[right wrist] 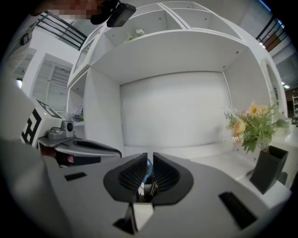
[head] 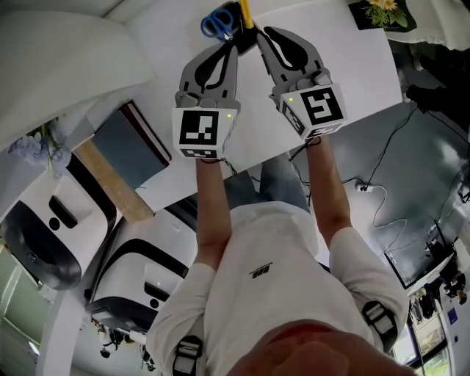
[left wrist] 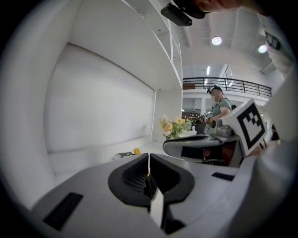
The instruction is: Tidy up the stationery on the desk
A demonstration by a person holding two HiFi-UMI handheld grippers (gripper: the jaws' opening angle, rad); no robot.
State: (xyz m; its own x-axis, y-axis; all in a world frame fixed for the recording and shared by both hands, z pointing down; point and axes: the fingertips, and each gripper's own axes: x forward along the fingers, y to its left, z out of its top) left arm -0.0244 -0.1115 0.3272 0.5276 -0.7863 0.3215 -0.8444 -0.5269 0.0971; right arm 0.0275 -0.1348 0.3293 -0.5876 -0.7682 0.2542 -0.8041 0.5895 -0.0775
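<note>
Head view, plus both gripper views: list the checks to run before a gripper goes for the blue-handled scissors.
1. Scissors in sight near the gripper tips: ok.
2. Left gripper open enough to take them: not ok, its jaws are together.
3. Right gripper empty: cannot tell, blue shows in its narrow gap.
4. Yellow item clear of the tips: cannot tell, it lies between them.
5. Flower pot away from both grippers: ok.

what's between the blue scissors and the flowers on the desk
In the head view, a yellow stick lies right beside the scissors. Past it the desk is bare up to the flowers.
</note>
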